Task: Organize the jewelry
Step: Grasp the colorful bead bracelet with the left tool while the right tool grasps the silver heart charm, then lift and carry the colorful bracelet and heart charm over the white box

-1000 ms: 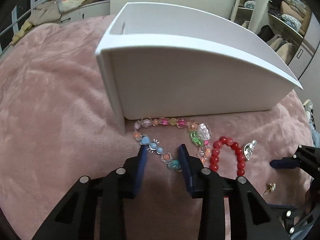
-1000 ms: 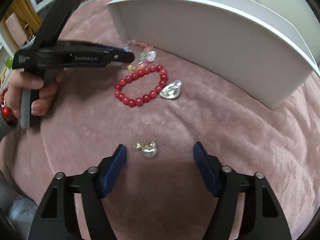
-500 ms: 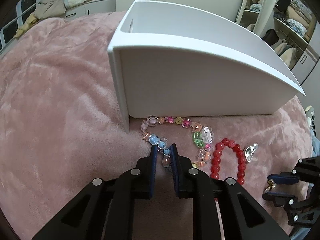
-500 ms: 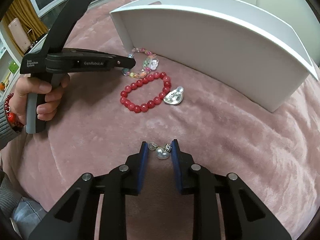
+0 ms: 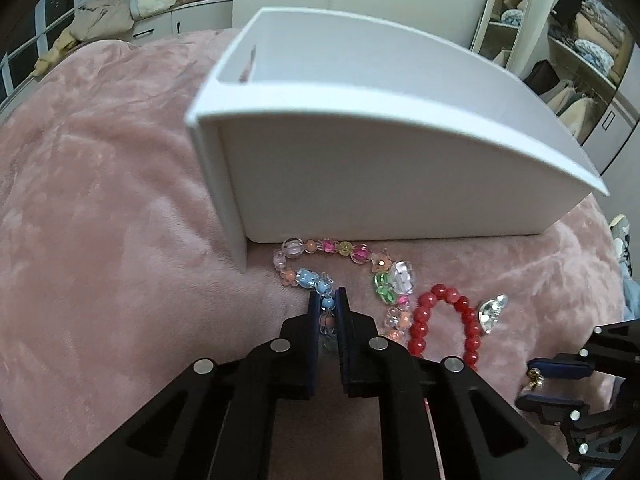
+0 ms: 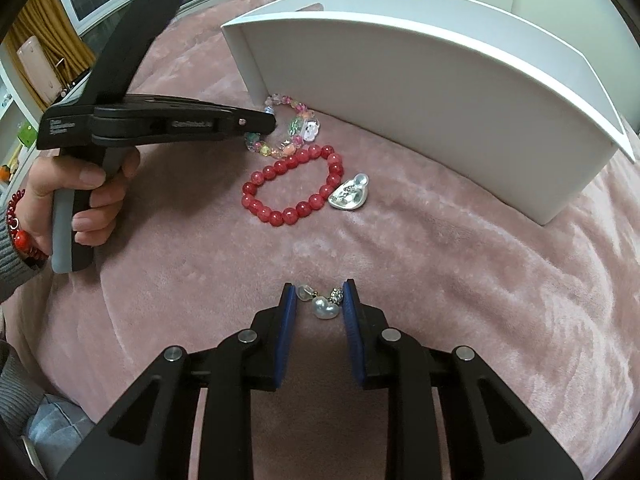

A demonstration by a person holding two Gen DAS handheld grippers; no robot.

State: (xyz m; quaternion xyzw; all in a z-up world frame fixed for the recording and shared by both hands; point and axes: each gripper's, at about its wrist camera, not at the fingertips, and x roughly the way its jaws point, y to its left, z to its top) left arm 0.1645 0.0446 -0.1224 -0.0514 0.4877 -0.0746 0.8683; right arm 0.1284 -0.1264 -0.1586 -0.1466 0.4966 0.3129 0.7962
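Both grippers sit low on the pink blanket (image 6: 460, 280), just in front of the white box (image 5: 360, 184), each pointing steeply down at its own piece. Left gripper (image 5: 329, 308) is clamped on the near strand of the mixed bead bracelet (image 5: 348, 256); that loop runs left-right along the foot of the box wall, so the box opening lies up and beyond it. Right gripper (image 6: 319, 304) is pinched on the pearl earring (image 6: 324, 306), well short of the box. The red bracelet (image 6: 292, 188) and silver charm (image 6: 349, 197) lie loose between the two. Versus a second ago: both jaw pairs stood wide around their pieces and have just been closing; neither hand has shifted and nothing is lifted yet.
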